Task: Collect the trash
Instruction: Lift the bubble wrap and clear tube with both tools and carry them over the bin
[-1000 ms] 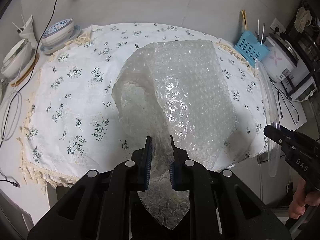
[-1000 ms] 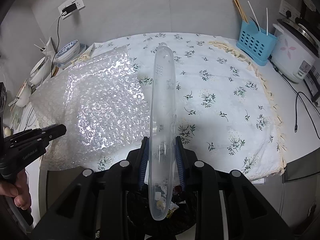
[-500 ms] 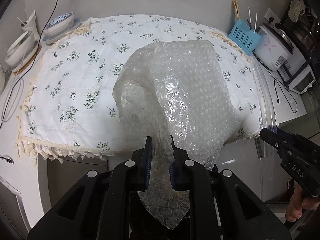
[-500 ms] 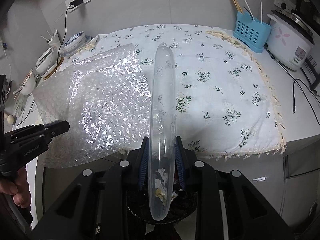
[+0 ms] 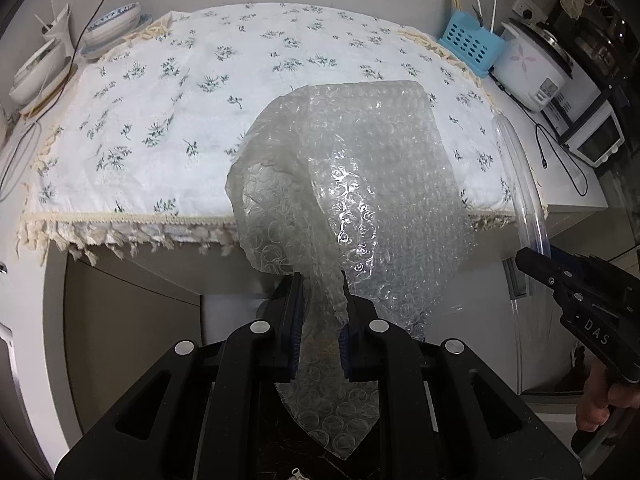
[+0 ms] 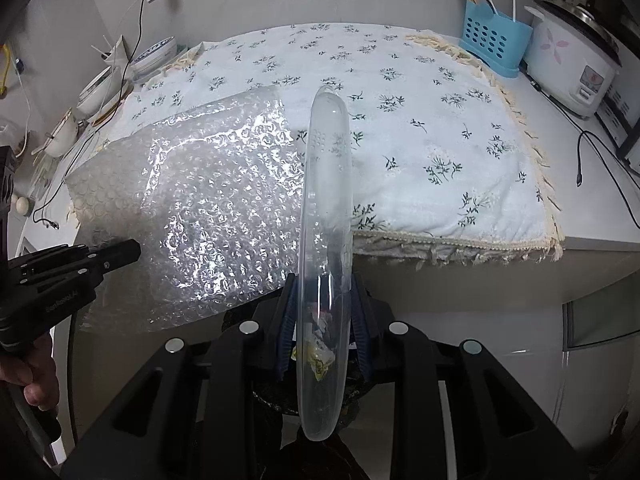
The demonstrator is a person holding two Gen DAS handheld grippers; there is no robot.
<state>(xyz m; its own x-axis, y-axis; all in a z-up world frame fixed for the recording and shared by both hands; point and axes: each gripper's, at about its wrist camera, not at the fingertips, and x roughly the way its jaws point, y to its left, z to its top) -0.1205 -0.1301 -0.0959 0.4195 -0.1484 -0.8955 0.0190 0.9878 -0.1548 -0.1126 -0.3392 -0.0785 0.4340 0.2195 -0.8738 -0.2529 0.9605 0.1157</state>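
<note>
A crumpled sheet of bubble wrap was gripped by a bunched corner between the closed fingers of the left gripper, its broad end fanned away from the camera and hung in the air just off the front edge of the counter. A clear plastic lid was clamped on edge in the right gripper, its long axis run straight ahead along the fingers toward the floral tablecloth, its far tip raised over the cloth. Through the lid, scraps of trash in a dark bin were seen below. A blue utensil rack and a rice cooker were left at the counter's far corner
</note>
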